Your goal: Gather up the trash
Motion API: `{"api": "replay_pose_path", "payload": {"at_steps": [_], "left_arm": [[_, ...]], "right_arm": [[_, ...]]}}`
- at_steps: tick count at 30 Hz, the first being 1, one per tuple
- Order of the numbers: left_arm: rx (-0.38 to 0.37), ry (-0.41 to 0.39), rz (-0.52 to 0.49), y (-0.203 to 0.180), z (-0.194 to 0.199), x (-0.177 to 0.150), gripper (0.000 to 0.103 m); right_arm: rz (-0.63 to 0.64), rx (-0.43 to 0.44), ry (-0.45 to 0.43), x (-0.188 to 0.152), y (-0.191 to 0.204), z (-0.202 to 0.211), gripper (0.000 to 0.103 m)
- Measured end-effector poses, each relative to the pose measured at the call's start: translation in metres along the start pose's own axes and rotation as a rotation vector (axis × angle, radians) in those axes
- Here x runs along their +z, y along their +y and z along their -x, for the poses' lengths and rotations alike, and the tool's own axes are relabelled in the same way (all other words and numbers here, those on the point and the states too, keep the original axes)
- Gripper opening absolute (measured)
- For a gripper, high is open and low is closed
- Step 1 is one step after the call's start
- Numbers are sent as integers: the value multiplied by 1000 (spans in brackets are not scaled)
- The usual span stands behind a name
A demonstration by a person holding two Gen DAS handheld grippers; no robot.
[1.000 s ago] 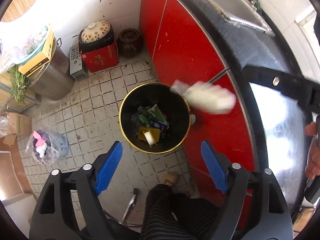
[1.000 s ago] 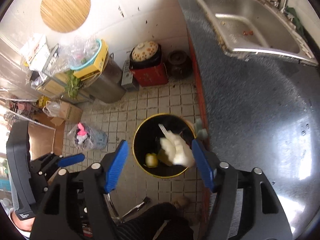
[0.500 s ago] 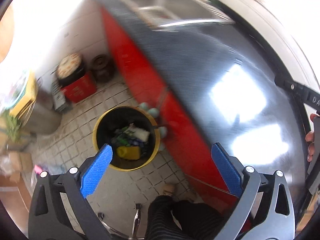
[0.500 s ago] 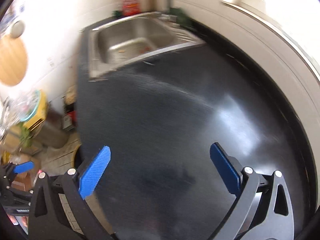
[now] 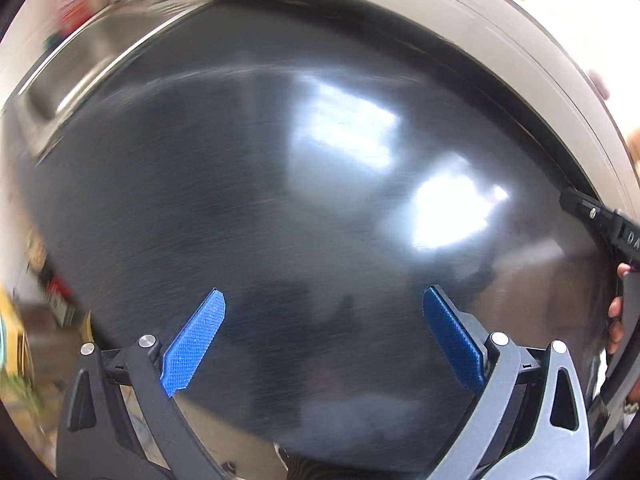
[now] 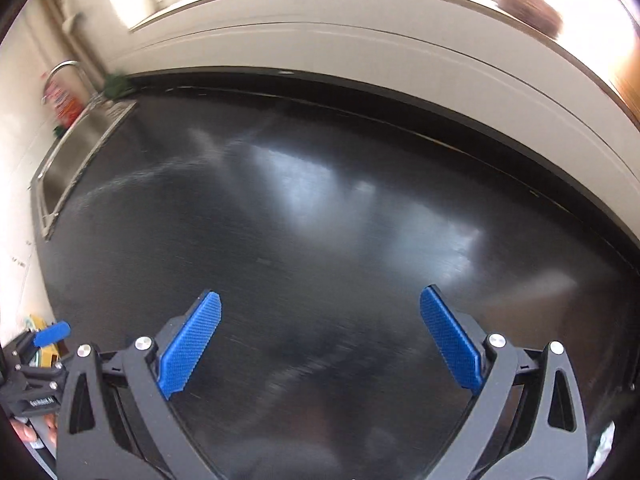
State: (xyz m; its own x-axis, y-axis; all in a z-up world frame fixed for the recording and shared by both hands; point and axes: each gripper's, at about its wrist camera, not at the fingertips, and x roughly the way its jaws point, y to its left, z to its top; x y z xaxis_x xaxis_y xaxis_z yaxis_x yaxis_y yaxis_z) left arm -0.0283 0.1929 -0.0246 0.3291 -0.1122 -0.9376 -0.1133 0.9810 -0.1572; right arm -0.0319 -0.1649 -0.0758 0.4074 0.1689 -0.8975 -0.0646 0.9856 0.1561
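Trash and the black yellow-rimmed bin that filled both views a second ago have dropped out of sight; neither wrist camera shows where they are now. Both views have swung up onto the glossy black stone surface (image 5: 280, 208), which was only at the 3 o'clock margin before.

The left gripper (image 5: 324, 308) has its blue-padded jaws released, spread wide with nothing between them, wider than a second ago. The right gripper (image 6: 320, 308) is likewise released and empty; the white wad that hung between its jaws earlier is gone.

In the left view, the right gripper's black body enters at 3 o'clock with white letters "DA", the rest cut off. In the right view, at 8 o'clock, small white lettering on the left gripper's body is too small to read.

Farther off, the stainless steel sink (image 6: 76, 152) lies at 10 o'clock, motion-smeared. A red-labelled bottle (image 6: 64, 104) stands behind it, its writing blurred. A cream tiled wall (image 6: 360, 40) borders the surface at 12 o'clock.
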Motion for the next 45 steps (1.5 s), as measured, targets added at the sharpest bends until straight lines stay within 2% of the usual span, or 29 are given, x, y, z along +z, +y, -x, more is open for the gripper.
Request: {"api": "replay_pose_path", "payload": {"at_steps": [4,8,13,16,21,30,38,45], "left_arm": [[-41,20,-110,-65,-13,6,96],[-51,24,-206,-109,-22,3,96],[-41,46,-299,-153,-36,-4,96],[-44,63,-334,-176,-43,-8,96],[-32,71,-362,-207,-53,-8,96],[-14,101,-406,-230,-67,-10,96],[0,117,-455,-225,-73,-2,96],[-21,129,-465,-215,-81,1,96]], "right_arm": [[-87,-64,6,-28,-71,9,96],[-199,-99,6,-58,-129,15,96],[-286,-96,21,-82,-167,15,96],[-293,-67,33,-97,-185,14,96],[-289,-68,69,-125,-210,12,96],[-327,-41,84,-151,-217,3,96],[-381,-48,95,-153,-210,0,96],[-391,-72,131,-159,-200,-8,96]]}}
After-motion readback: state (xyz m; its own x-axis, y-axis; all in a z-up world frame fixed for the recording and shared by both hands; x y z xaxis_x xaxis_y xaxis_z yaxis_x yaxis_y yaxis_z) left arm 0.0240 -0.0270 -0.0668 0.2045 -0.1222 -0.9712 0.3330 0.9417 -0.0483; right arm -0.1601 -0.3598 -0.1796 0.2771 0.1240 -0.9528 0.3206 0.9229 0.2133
